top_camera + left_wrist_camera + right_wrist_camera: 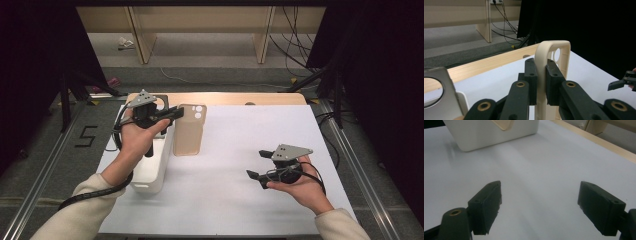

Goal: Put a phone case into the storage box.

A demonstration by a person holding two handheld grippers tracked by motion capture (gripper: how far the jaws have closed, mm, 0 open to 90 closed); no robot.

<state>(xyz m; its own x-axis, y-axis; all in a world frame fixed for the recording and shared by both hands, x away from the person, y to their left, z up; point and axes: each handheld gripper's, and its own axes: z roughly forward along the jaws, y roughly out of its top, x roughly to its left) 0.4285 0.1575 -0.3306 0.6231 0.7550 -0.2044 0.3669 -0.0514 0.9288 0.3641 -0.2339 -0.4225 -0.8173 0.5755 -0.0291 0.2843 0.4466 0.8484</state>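
A beige phone case (189, 131) with camera cut-outs hangs beside the right wall of a white bin (150, 167). My left gripper (172, 114) is shut on its long edge. In the left gripper view the two pads pinch the case's rim (552, 53), and the case stands up between the jaws of that gripper (541, 75). Over the right half of the white table my right gripper (257, 164) is open, pointing left with nothing between its fingers. Its jaws stand wide apart above bare table in the right gripper view (539, 207), with the bin (491, 132) and a corner of the case (502, 124) farther off.
The white sheet (240, 150) covers the table, with a wooden strip (225, 98) along its far edge. A silvery-grey piece with a round hole (439, 85) sits by the bin at the left. Black stands and cables lie on the floor beyond the table.
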